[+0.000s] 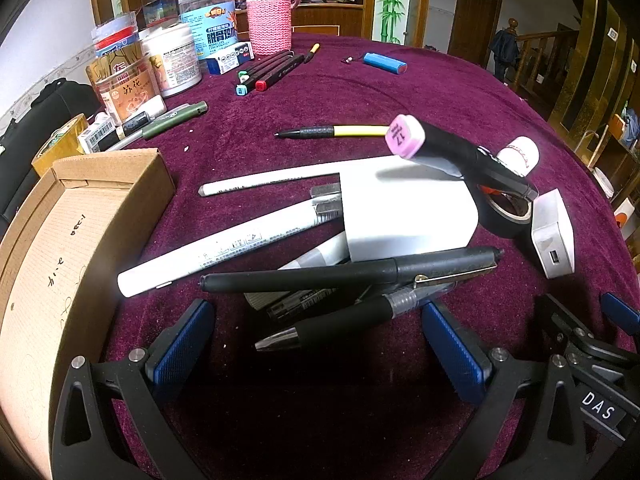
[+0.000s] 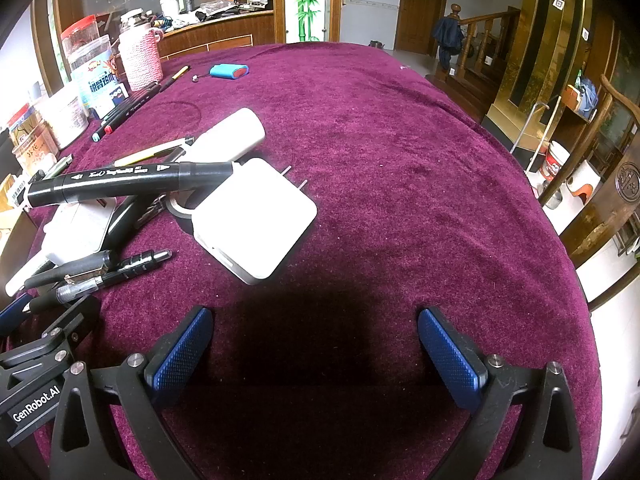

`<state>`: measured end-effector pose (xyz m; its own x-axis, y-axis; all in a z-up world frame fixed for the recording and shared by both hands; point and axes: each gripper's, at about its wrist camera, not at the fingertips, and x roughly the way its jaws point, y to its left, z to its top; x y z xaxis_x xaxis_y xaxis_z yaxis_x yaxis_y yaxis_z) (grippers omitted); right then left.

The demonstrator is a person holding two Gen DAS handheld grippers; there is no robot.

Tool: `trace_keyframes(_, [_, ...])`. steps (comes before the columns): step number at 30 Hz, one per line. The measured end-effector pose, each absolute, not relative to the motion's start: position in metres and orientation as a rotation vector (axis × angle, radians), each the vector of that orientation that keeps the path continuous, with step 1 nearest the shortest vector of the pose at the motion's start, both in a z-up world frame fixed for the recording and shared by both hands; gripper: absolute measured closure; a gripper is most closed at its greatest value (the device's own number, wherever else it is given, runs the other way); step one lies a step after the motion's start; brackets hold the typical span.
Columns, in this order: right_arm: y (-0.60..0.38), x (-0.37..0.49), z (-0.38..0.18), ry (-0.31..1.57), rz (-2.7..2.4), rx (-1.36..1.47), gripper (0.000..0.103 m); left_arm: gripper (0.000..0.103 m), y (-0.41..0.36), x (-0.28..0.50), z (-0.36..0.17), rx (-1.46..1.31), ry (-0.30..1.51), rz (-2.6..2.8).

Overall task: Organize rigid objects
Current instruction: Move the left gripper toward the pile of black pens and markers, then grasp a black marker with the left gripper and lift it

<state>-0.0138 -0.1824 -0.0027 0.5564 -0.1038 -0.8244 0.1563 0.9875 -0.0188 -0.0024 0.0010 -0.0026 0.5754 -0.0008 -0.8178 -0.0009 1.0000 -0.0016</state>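
Observation:
A heap of pens lies on the purple cloth in the left wrist view: a black gel pen (image 1: 340, 324), a long black pen (image 1: 352, 272) and a white marker (image 1: 228, 248). They lean against a white block (image 1: 408, 208). A black marker with a pink cap (image 1: 440, 148) rests across a black tape roll (image 1: 508, 216). My left gripper (image 1: 318, 344) is open, and the gel pen's tip lies loose between its fingers. My right gripper (image 2: 318, 348) is open over bare cloth, just short of a white plug charger (image 2: 256, 216). The black marker (image 2: 128, 182) lies left of that charger.
An open cardboard box (image 1: 60, 260) stands at the left. Jars (image 1: 208, 20), a pink knitted bottle (image 1: 270, 20) and several markers (image 1: 268, 72) crowd the far left. A yellow pen (image 1: 332, 132) and a blue battery (image 2: 228, 71) lie farther out. Wooden chairs (image 2: 608, 192) flank the table's right edge.

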Motion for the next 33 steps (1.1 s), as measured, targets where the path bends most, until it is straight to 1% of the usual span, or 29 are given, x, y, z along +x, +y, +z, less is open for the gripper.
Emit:
trace_keyframes(10, [-0.188, -0.015, -0.002, 1.001, -0.078, 0.048, 0.001, 0.000, 0.001, -0.004, -0.005, 0.005, 0.966, -0.011])
trace_keyframes(15, [-0.189, -0.011, -0.001, 1.056, -0.090, 0.044, 0.001, 0.000, -0.001, -0.003, -0.009, 0.058, 1.081, -0.134])
trace_keyframes(20, [-0.186, -0.007, -0.002, 1.052, -0.107, 0.048, 0.001, 0.000, 0.002, -0.018, -0.010, 0.077, 1.030, -0.152])
trace_keyframes(28, [-0.185, -0.008, -0.002, 1.044, -0.120, 0.042, 0.001, 0.000, 0.001, -0.026, -0.003, 0.077, 1.014, -0.143])
trace_keyframes(31, [-0.182, -0.022, 0.009, 0.987, -0.195, 0.003, 0.001, 0.000, 0.001, -0.026, -0.003, 0.076, 1.007, -0.150])
trace_keyframes(33, [-0.180, -0.045, 0.031, 0.857, -0.212, 0.011, 0.002, 0.000, 0.000, -0.027, -0.003, 0.078, 1.006, -0.144])
